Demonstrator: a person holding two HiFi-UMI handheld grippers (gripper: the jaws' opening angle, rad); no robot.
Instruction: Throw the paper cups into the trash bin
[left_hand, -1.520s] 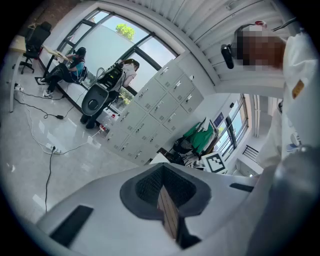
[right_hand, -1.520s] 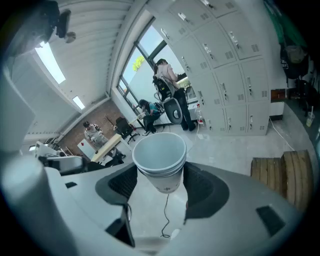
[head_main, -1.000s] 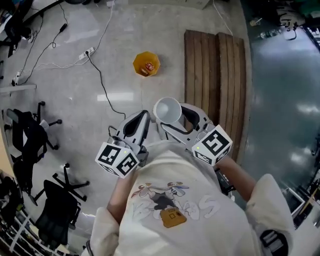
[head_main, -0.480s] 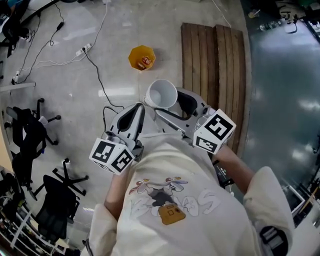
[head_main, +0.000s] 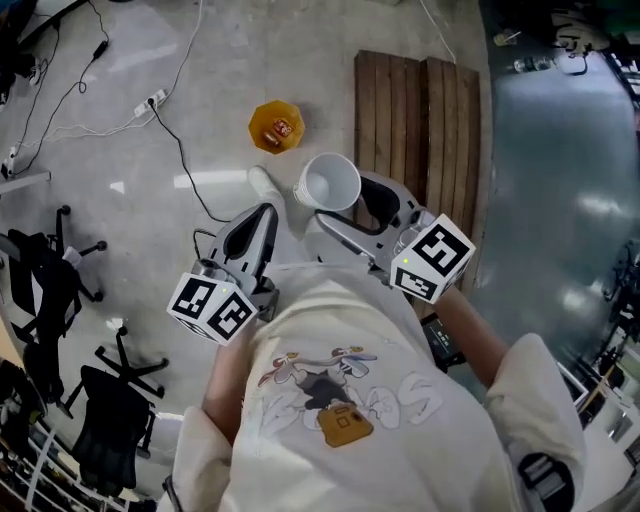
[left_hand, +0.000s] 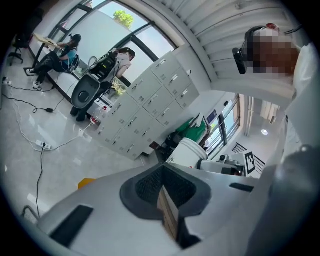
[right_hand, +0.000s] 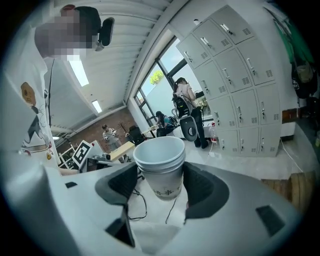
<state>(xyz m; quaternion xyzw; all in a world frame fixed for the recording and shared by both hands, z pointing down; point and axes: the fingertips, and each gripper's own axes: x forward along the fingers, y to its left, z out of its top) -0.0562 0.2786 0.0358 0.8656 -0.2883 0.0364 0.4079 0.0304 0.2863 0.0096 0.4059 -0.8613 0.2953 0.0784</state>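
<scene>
Stacked white paper cups (right_hand: 160, 165) stand upright between the pads of my right gripper (right_hand: 160, 182), which is shut on them. From the head view the cups (head_main: 328, 182) show their empty mouth above the floor, held in the right gripper (head_main: 338, 205). A yellow trash bin (head_main: 275, 127) sits on the floor ahead and slightly left, with something orange inside. My left gripper (head_main: 260, 215) hangs beside the cups, its jaws pressed together and empty (left_hand: 167, 210). The cups (left_hand: 192, 152) and the bin (left_hand: 86, 182) also show in the left gripper view.
A wooden pallet (head_main: 420, 130) lies on the floor to the right of the bin. Cables and a power strip (head_main: 152, 100) run across the floor at left. A small white object (head_main: 262, 183) lies on the floor near the left gripper's tip. Office chairs (head_main: 50, 300) stand at far left.
Both grippers and the cups have moved forward, closer to the yellow bin. The white object on the floor has come into view by the left gripper.
</scene>
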